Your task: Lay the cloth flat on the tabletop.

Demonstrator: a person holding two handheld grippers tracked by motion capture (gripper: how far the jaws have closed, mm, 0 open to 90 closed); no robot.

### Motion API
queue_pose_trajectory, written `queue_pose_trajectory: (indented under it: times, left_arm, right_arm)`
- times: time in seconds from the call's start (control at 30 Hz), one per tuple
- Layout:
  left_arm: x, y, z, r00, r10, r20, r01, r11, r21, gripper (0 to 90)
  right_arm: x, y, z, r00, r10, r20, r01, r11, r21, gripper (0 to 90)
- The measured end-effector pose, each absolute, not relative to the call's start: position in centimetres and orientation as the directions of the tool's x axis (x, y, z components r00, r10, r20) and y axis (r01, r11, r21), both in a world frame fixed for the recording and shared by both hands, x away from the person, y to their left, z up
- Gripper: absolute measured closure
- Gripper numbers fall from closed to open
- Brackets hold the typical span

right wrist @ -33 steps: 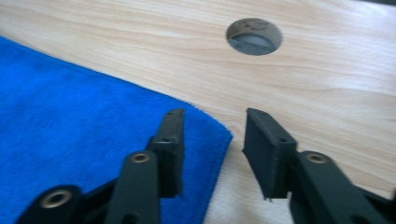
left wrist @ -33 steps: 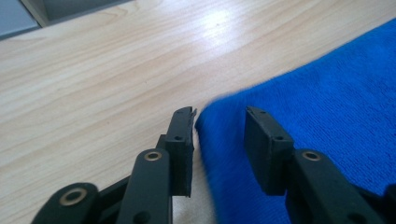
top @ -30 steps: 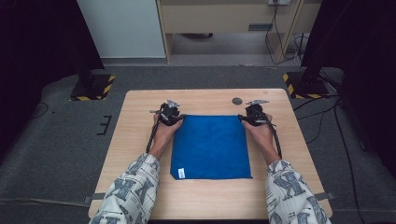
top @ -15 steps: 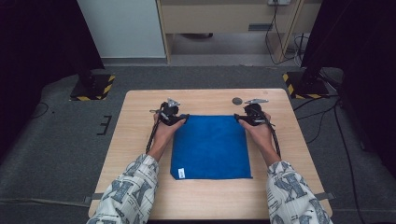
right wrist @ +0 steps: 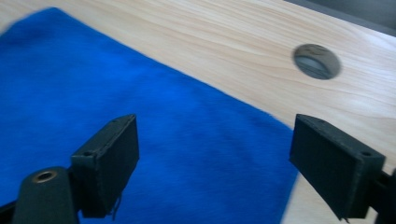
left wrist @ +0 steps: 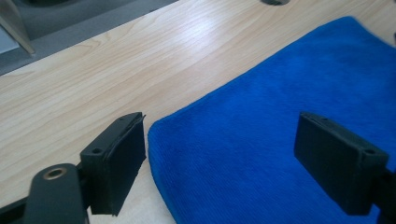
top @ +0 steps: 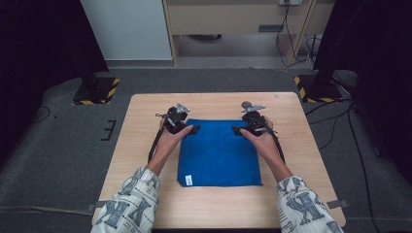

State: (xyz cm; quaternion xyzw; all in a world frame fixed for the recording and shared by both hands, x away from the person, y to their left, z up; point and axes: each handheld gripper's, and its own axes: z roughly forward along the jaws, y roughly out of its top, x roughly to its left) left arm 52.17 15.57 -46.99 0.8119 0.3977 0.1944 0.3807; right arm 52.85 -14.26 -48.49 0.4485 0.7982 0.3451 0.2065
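Nearest the person, two patterned sleeves come in over the near edge of the wooden table (top: pixel 145 126). Just beyond them a blue cloth (top: pixel 218 153) lies flat and spread on the middle of the tabletop, a small white label (top: pixel 188 180) at its near left corner.

Farther on, the left gripper (top: pixel 190 130) hangs over the cloth's far left corner, and the right gripper (top: pixel 238 130) over its far right corner. Both have just been opening their jaws, which now stand wide apart with nothing gripped between them. In the left gripper view the cloth's corner (left wrist: pixel 280 140) lies below and between the jaws, clear of the pads; the right gripper view shows the same at the other corner (right wrist: pixel 177 140).

Beyond the right gripper, a round grey hole (right wrist: pixel 316 60) sits in the tabletop.
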Motion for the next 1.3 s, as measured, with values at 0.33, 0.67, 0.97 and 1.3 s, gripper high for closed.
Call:
queue_pose_trajectory:
  times: [0.33, 0.67, 0.97, 1.3]
  left_arm:
    - [49.9, 16.0, -45.3, 0.652, 0.758, -0.023, 0.477, -0.386, 0.79, 10.6]
    - [49.2, 17.2, -45.4, 0.646, 0.761, -0.06, 0.473, -0.337, 0.814, 12.1]
    - [49.3, 17.2, -45.9, 0.641, 0.767, -0.015, 0.453, -0.364, 0.814, 16.4]
    - [50.3, 17.4, -46.4, 0.66, 0.751, 0.03, 0.461, -0.437, 0.772, 18.7]
  right_arm:
    - [48.6, -12.1, -47.4, -0.639, 0.769, -0.03, 0.494, 0.44, 0.75, 12.6]
    - [44.4, -9.5, -46.8, -0.754, 0.657, -0.007, 0.421, 0.492, 0.762, 17.4]
    - [41.2, -6.3, -47.4, -0.825, 0.565, -0.011, 0.348, 0.523, 0.778, 16.8]
    - [39.3, -2.9, -48.4, -0.879, 0.477, 0.005, 0.32, 0.583, 0.747, 29.2]
